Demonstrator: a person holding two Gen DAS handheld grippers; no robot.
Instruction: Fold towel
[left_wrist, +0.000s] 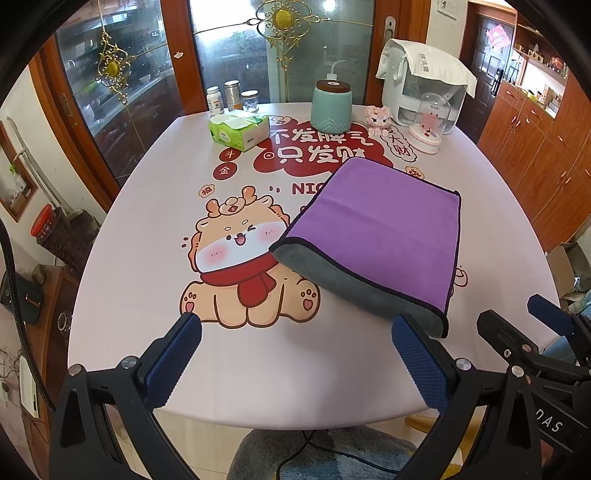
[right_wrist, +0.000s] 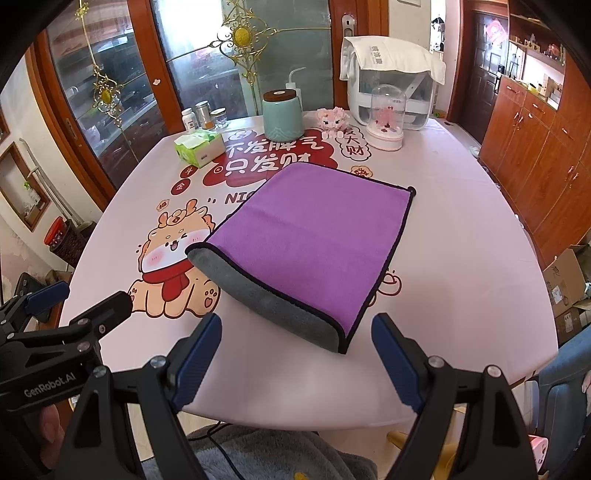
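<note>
Both grippers, left and right, held with jaws wide apart, empty, near the bench edge. Purple towel folded once, flat, grey underside showing. Next fold judged pending: near corners to be gripped.

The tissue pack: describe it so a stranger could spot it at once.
Start at the pink table with its cartoon dragon print. Along the far edge stands a row of items; the tissue pack lies at the left end, just in front of three small jars. It is the only green and white soft box, with white tissue poking out on top.
</note>
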